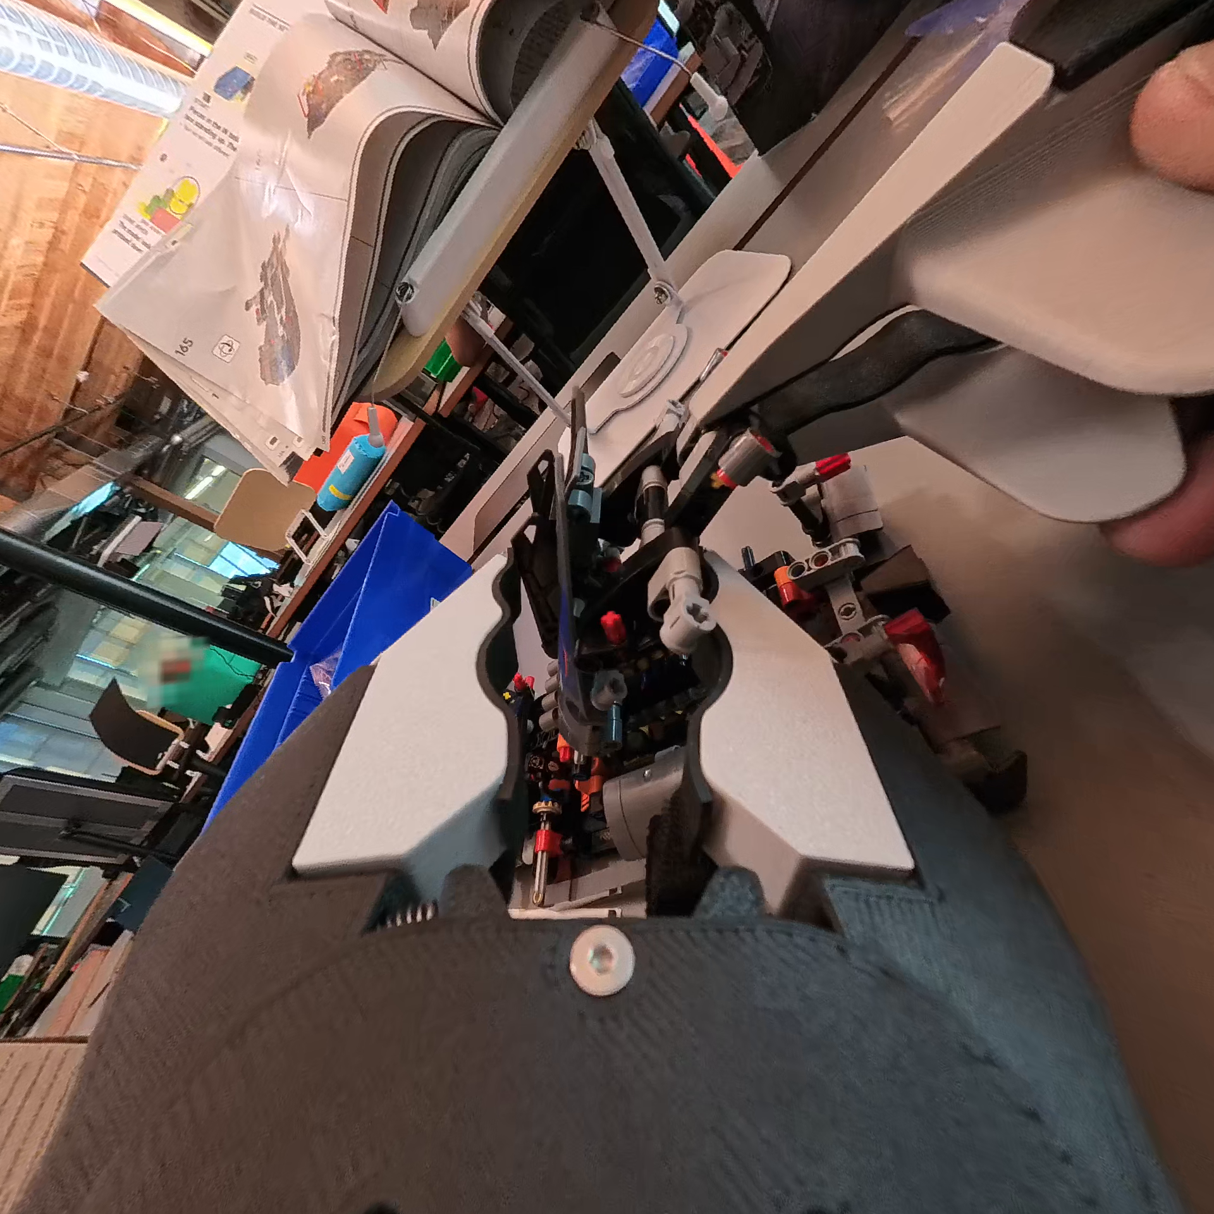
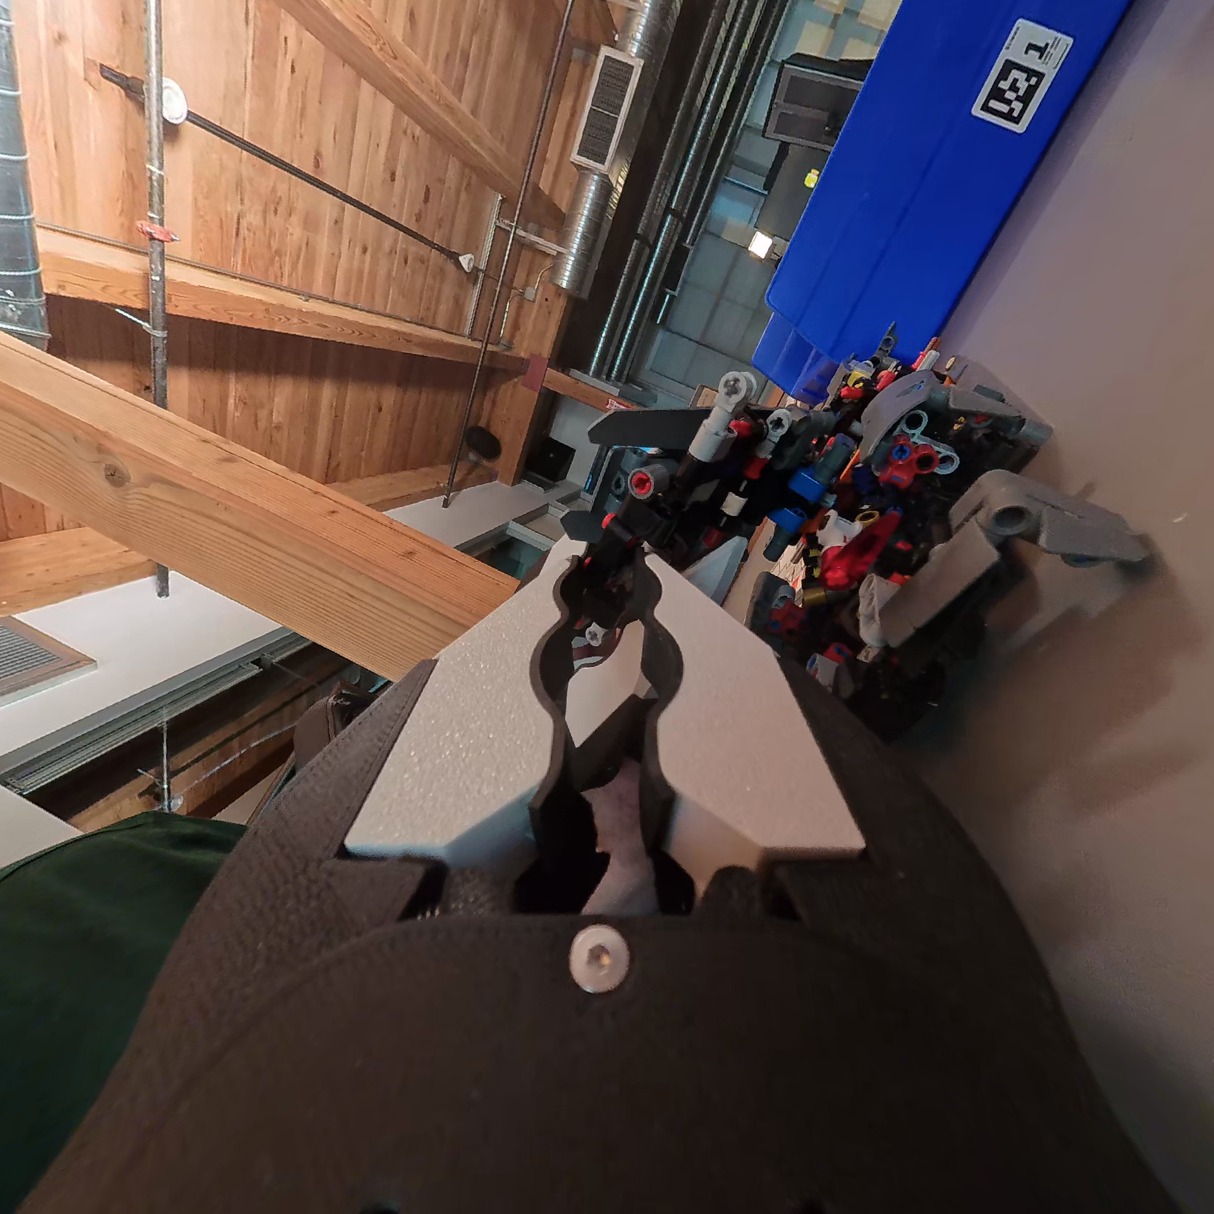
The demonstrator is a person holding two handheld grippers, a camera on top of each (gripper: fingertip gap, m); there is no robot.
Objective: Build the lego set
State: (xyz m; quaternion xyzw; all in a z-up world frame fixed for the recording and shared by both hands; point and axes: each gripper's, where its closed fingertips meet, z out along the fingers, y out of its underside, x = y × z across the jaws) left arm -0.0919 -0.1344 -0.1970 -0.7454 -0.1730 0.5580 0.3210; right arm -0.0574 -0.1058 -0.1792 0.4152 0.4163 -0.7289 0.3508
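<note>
Our left claw (image 1: 607, 630) is clenched around the lego model (image 1: 591, 657) at mid-frame, just above the surface (image 1: 1084, 755). Our right claw (image 2: 607, 578) pinches a black piece (image 2: 614, 552) at the model's upper edge. We judge steady bracing and straight pressing best.

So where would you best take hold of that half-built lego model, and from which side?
Probably by the black frame beams at the edge of the lego model, coming in from the open side away from the blue bin. The beams look flat and rigid, whereas the thin axles and grey connectors sticking out could pop off. The right gripper already has its jaws on such a beam.
</note>
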